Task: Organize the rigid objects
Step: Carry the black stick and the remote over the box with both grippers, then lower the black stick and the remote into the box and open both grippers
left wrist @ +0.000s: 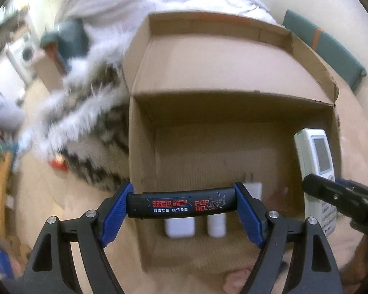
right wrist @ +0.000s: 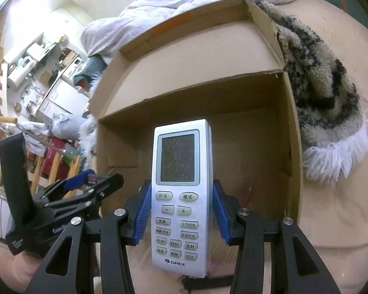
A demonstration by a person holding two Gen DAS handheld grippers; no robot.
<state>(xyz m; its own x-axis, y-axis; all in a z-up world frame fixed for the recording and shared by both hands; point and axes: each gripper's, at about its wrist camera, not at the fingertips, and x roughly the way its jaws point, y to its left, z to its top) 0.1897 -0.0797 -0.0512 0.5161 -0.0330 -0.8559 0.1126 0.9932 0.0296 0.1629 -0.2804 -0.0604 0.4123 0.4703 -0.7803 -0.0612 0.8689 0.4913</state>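
Item 1: black lighter (left wrist: 181,204), red/white print, held lengthwise btwn blue pads of left gripper (left wrist: 182,207); jaws wide, clamped on its two ends. Hangs over near edge of cardboard box (left wrist: 233,103).

Item 2: white Gree A/C remote (right wrist: 181,196), clamped at its sides by right gripper (right wrist: 181,213), jaws partly closed. Screen end points into box.

Item 3: box, open top, flaps up, sits on bed (right wrist: 331,208) beside shaggy b/w rug (right wrist: 319,93). Inside: white charger plug (left wrist: 254,189), two small white items, type unclear.

Step, judged: carry-to-box, both items not yet deposited.

Next, judged: lower each to box floor clear of contents, then open jaws.
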